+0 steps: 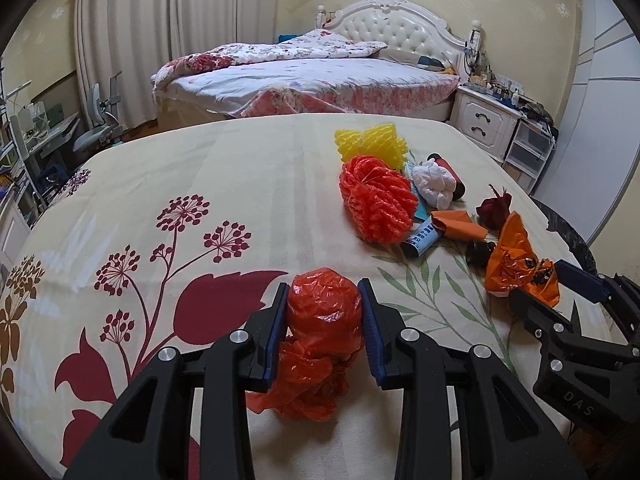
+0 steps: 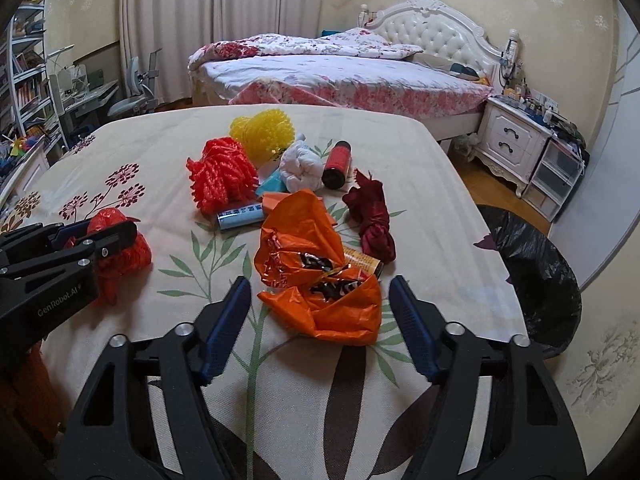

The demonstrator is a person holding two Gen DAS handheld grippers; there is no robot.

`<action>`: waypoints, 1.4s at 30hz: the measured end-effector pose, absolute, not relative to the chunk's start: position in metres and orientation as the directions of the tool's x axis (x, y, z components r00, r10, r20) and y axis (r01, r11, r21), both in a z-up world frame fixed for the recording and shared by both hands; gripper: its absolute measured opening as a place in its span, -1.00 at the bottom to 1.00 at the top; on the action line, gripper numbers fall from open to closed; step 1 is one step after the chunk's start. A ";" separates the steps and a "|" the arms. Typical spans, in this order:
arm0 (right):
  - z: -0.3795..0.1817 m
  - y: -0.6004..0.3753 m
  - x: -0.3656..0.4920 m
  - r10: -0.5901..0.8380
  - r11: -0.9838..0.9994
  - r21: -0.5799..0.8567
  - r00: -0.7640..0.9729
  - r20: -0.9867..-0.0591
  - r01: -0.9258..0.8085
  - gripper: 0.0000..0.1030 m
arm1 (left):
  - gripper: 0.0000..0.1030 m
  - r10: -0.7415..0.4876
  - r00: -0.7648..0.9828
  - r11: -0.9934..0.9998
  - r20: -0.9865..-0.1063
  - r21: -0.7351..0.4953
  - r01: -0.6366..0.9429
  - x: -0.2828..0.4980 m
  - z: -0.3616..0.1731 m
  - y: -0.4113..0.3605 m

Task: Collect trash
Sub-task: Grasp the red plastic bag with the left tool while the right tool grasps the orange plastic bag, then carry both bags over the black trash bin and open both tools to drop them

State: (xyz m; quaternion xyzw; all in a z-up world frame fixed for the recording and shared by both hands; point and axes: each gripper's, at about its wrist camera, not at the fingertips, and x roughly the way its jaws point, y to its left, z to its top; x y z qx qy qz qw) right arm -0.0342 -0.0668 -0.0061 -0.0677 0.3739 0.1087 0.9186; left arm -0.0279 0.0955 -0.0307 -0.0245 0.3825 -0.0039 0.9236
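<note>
On the worktop [image 2: 120,152], floral cloth: my left tongs [image 1: 325,312] are clamped on one red plastic bag [image 1: 320,320]. My right tongs [image 2: 320,312] stand apart around one orange plastic bag [image 2: 320,280], pads not touching it. Trash pile at 12 o'clock of the orange bag: one red foam net [image 2: 222,176], one yellow foam net [image 2: 262,132], one white wad [image 2: 300,166], one red can [image 2: 336,160], one dark red cloth [image 2: 372,216], one blue tube [image 2: 240,214]. One black bin bag [image 2: 536,264] at 3 o'clock, off the worktop edge.
</note>
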 end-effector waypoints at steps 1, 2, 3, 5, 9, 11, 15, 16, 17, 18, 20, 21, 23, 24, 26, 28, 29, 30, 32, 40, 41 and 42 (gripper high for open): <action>-0.006 -0.067 -0.035 0.147 0.967 -0.046 0.700 -0.698 -0.250 0.12 | -0.33 -0.025 0.706 0.999 -0.708 -0.049 -0.013 -0.028 -0.031 0.096; -0.006 -0.067 -0.035 0.144 0.967 -0.050 0.703 -0.696 -0.248 0.09 | -0.33 -0.025 0.705 0.999 -0.709 -0.049 -0.014 -0.028 -0.032 0.096; -0.005 -0.067 -0.036 0.144 0.968 -0.050 0.706 -0.694 -0.247 0.04 | -0.33 -0.027 0.703 0.999 -0.711 -0.051 -0.014 -0.028 -0.033 0.096; -0.004 -0.068 -0.037 0.151 0.968 -0.042 0.709 -0.689 -0.247 -0.01 | -0.33 -0.026 0.703 0.999 -0.711 -0.052 -0.016 -0.028 -0.033 0.096; 0.000 -0.071 -0.041 0.158 0.968 -0.035 0.717 -0.679 -0.247 -0.10 | -0.33 -0.025 0.711 0.998 -0.702 -0.055 -0.019 -0.031 -0.029 0.097; 0.003 -0.073 -0.042 0.157 0.970 -0.034 0.725 -0.670 -0.241 -0.10 | -0.34 -0.026 0.717 0.998 -0.697 -0.056 -0.019 -0.032 -0.027 0.097; 0.012 -0.079 -0.043 0.155 0.974 -0.024 0.743 -0.651 -0.224 -0.10 | -0.34 -0.029 0.729 0.998 -0.684 -0.057 -0.015 -0.034 -0.023 0.096; 0.013 -0.081 -0.043 0.153 0.975 -0.024 0.749 -0.645 -0.219 -0.10 | -0.34 -0.032 0.733 0.998 -0.680 -0.057 -0.010 -0.033 -0.020 0.095; 0.016 -0.084 -0.044 0.148 0.977 -0.024 0.757 -0.637 -0.211 -0.10 | -0.34 -0.035 0.738 0.998 -0.674 -0.056 -0.004 -0.032 -0.018 0.093; 0.019 -0.087 -0.044 0.142 0.979 -0.024 0.765 -0.628 -0.201 -0.10 | -0.34 -0.039 0.742 0.998 -0.669 -0.057 0.002 -0.032 -0.016 0.091; 0.026 -0.096 -0.043 0.123 0.985 -0.021 0.784 -0.609 -0.171 -0.10 | -0.34 -0.053 0.756 0.998 -0.652 -0.057 0.021 -0.029 -0.010 0.085; 0.030 -0.101 -0.042 0.113 0.988 -0.019 0.792 -0.600 -0.156 -0.10 | -0.34 -0.059 0.762 0.998 -0.645 -0.056 0.030 -0.028 -0.008 0.081; 0.036 -0.114 -0.041 0.080 0.993 -0.023 0.810 -0.581 -0.114 -0.10 | -0.34 -0.080 0.772 0.997 -0.631 -0.058 0.056 -0.023 -0.003 0.072; 0.039 -0.123 -0.038 0.055 0.996 -0.028 0.819 -0.571 -0.086 -0.10 | -0.34 -0.090 0.775 0.996 -0.625 -0.059 0.068 -0.020 0.000 0.067; 0.043 -0.138 -0.033 0.013 0.999 -0.031 0.830 -0.558 -0.037 -0.10 | -0.34 -0.113 0.783 0.993 -0.612 -0.061 0.096 -0.013 0.004 0.055; 0.044 -0.156 -0.027 -0.034 0.999 -0.031 0.834 -0.551 0.020 -0.10 | -0.34 -0.147 0.791 0.989 -0.594 -0.069 0.132 -0.005 0.009 0.039; 0.044 -0.164 -0.024 -0.053 0.999 -0.031 0.834 -0.549 0.043 -0.10 | -0.34 -0.159 0.794 0.987 -0.587 -0.070 0.145 -0.002 0.011 0.033; 0.044 -0.172 -0.021 -0.070 0.997 -0.031 0.834 -0.547 0.064 -0.10 | -0.34 -0.174 0.796 0.984 -0.580 -0.069 0.164 0.003 0.013 0.024; 0.042 -0.186 -0.014 -0.111 0.993 -0.037 0.833 -0.542 0.109 -0.10 | -0.34 -0.206 0.797 0.977 -0.568 -0.070 0.203 0.013 0.017 0.005; 0.028 -0.235 0.014 -0.225 0.969 -0.039 0.814 -0.535 0.242 -0.10 | -0.34 -0.293 0.786 0.945 -0.544 -0.038 0.326 0.051 0.019 -0.067; 0.025 -0.240 0.016 -0.233 0.967 -0.035 0.812 -0.536 0.254 -0.10 | -0.34 -0.300 0.782 0.941 -0.547 -0.037 0.335 0.056 0.018 -0.074; 0.023 -0.245 0.020 -0.240 0.963 -0.028 0.809 -0.536 0.267 -0.10 | -0.34 -0.306 0.776 0.938 -0.551 -0.036 0.344 0.062 0.016 -0.081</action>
